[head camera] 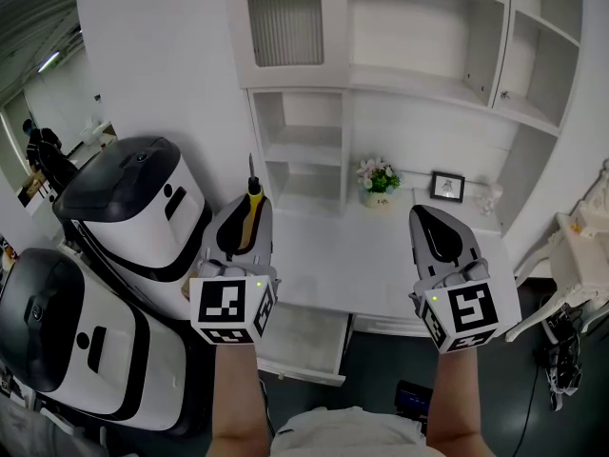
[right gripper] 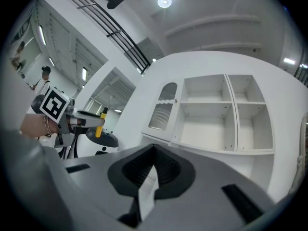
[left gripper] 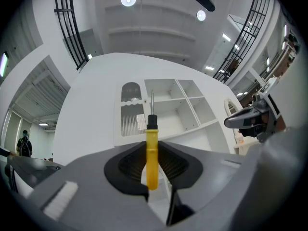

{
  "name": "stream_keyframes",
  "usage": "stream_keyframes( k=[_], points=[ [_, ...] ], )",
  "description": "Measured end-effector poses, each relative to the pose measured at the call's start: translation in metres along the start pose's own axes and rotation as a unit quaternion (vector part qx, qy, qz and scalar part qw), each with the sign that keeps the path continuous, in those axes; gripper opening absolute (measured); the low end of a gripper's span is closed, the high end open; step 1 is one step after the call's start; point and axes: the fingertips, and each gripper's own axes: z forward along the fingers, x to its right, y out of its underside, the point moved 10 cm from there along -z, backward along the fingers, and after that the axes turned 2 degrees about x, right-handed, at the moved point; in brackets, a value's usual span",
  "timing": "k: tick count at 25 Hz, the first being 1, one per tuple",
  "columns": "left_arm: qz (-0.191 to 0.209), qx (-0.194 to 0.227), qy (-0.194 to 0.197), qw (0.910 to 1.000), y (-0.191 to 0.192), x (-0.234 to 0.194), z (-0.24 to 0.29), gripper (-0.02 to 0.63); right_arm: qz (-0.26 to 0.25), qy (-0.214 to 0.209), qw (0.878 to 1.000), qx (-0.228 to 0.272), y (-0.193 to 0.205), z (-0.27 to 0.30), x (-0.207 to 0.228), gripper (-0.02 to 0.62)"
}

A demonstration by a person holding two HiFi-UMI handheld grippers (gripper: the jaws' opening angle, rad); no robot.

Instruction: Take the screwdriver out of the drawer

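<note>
Shelf unit [head camera: 419, 84]: a white one is being shown at twelve o'clock in the head view, against the wall behind the desk.
Desk [head camera: 362, 255]: its white top is being overhung by both grippers near the front edge.
Machines [head camera: 133, 208]: two white, black-topped ones are being shown far out at nine o'clock, beside the desk.
Drawer [head camera: 304, 346]: it is being shown pulled out under the desk's front edge, at six o'clock, between the two forearms.
Left gripper [head camera: 249, 208]: it is being held at nine o'clock, its jaws partly closed and clamped on the screwdriver's handle.
Right gripper [head camera: 433, 219]: it is being held at three o'clock, jaws together, with nothing gripped.
Screwdriver [head camera: 252, 208]: its yellow handle [left gripper: 151, 153] is being pinched between the left gripper's pads, with the black collar and metal shaft being pointed toward twelve o'clock. It is being held clear of the drawer, above it.
Flower pot [head camera: 378, 184]: it is being shown at one o'clock, at the back of the desk.
Picture frame [head camera: 447, 187]: it is being shown at the pot's three o'clock.
</note>
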Motion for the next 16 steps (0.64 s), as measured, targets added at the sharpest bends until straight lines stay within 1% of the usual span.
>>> stream_keyframes(
  k=[16],
  points=[
    [-0.003, 0.003, 0.003, 1.0, -0.0027, 0.0032, 0.0019, 0.081, 0.0, -0.001, 1.0, -0.001, -0.0003, -0.001, 0.0033, 0.006]
  ],
)
